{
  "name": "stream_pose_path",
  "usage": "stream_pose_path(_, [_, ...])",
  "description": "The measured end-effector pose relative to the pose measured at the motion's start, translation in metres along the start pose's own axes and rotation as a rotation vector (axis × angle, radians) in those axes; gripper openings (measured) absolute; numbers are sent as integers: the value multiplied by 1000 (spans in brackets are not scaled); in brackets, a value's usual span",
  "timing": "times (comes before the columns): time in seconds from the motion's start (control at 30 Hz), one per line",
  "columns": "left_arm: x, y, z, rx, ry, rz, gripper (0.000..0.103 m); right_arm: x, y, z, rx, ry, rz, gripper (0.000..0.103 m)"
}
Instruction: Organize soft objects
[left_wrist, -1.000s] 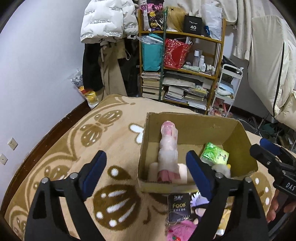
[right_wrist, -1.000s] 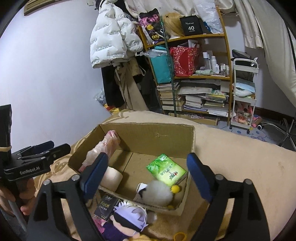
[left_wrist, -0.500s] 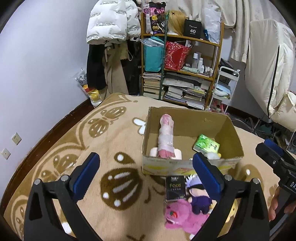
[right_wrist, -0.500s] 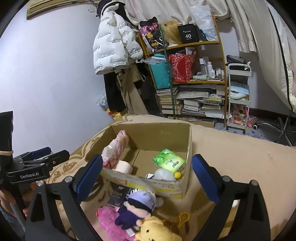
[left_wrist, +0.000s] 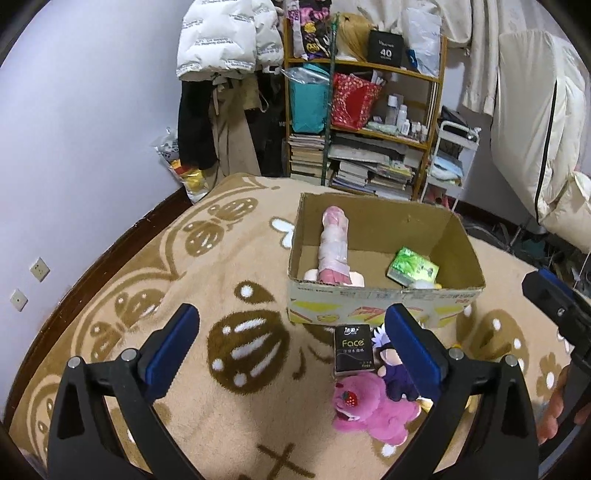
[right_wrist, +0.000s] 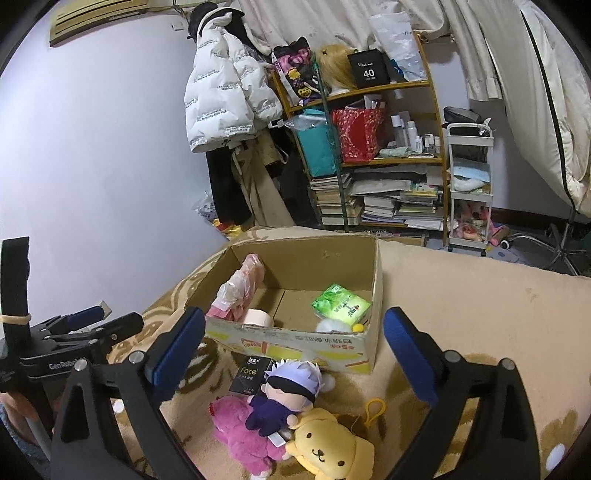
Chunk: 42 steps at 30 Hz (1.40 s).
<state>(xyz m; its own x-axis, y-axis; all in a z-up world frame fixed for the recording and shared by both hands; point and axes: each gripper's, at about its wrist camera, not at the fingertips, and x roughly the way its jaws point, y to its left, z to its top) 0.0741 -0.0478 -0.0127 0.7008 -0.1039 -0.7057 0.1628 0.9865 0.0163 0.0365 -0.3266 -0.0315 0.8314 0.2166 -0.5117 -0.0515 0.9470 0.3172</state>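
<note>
Both tongs, left (left_wrist: 288, 339) and right (right_wrist: 293, 343), have just opened and stand empty. Next I pick a plush (right_wrist: 240, 424) beside the box (right_wrist: 295, 341).

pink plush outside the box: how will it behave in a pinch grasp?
The pink plush looks fluffy, so it probably compresses and flops. Likely light for its bulk. The purple-clad doll lies across it and may drag along or tumble off.

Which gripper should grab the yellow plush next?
Right, probably. The right gripper is open with the yellow plush lying just below its jaws; the left gripper, also open, sees only a sliver of it past its right finger.
</note>
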Motion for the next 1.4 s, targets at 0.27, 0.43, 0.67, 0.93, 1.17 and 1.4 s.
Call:
stream_pose_path(0.27, [25,-4,-5,25,62,-14,100,13,-10,-5,43,51,13,101])
stream_pose_path(0.43, [42,-9,-10,48,98,-13,100,28,-16,-9,79,99,26,101])
stream_pose_path(0.67, [69,-15,-17,76,151,5,100,54,-22,-15,104,179,26,101])
stream_pose_path(0.93, [93,-17,-23,81,210,-12,100,84,-26,-25,112,250,19,101])
stream_pose_path(1.17, [109,-26,-29,88,245,-41,100,106,-32,-27,111,288,-1,101])
stream_pose_path(1.4, [124,-32,-34,105,284,-58,100,119,-40,-36,157,345,-4,101])
